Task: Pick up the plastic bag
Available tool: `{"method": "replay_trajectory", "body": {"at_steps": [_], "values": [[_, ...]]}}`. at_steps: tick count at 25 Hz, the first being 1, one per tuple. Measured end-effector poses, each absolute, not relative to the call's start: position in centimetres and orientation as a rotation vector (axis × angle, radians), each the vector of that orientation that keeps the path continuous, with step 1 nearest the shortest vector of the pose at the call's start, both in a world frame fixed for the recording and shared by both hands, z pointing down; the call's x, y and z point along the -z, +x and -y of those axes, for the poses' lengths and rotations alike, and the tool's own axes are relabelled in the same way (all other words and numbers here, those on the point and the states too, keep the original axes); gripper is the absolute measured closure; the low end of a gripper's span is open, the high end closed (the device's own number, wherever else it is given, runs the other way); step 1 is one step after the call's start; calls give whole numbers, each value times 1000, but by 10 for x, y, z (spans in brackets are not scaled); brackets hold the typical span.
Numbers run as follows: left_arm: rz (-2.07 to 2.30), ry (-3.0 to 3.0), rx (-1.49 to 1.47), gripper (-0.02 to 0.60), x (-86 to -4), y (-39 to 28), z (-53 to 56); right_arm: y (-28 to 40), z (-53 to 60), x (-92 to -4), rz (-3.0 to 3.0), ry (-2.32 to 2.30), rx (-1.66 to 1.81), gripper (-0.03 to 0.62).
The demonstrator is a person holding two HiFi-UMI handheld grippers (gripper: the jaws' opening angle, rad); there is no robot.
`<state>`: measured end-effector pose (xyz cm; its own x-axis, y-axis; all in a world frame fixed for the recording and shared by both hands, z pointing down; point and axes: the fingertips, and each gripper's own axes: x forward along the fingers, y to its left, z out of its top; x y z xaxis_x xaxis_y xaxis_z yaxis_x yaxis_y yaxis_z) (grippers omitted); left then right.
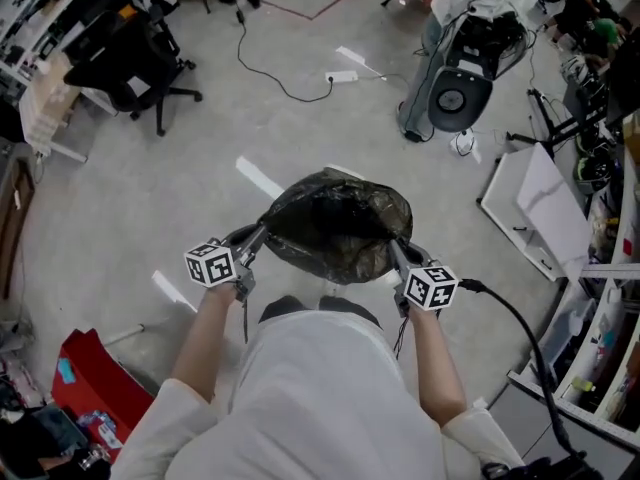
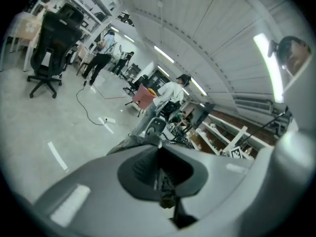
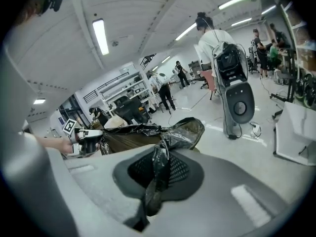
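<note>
While plastic bag (image 1: 338, 226) is hanging above floor (image 1: 200, 138) just ahead of person (image 1: 320, 388), left gripper (image 1: 252, 240) is pinching its left rim, right gripper (image 1: 396, 251) its right rim, jaws closed on film, likely keeping mouth spread, weight shared.

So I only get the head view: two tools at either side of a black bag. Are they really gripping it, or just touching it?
Observer: Gripping. The right gripper view shows the right gripper with its jaws shut on a twisted strip of the plastic bag.
Visitor: And the other one?
Observer: The left gripper view shows the left gripper shut too, with a thin dark fold of the bag pinched between its jaws.
</note>
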<state>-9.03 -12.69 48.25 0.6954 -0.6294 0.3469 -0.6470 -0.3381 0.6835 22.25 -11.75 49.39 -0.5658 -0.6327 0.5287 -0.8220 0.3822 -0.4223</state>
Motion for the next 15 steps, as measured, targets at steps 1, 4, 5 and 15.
{"method": "replay_trajectory", "body": {"at_steps": [1, 4, 5, 15], "values": [[970, 2063, -11, 574, -472, -95, 123, 220, 113, -483, 2380, 1306, -951, 591], [952, 2100, 21, 575, -446, -108, 112, 212, 96, -455, 2409, 1375, -909, 591], [949, 2112, 20, 575, -440, -113, 108, 210, 90, -449, 2410, 1397, -893, 591], [933, 2284, -106, 575, -389, -156, 45, 163, 12, -402, 2396, 1543, -761, 591]]}}
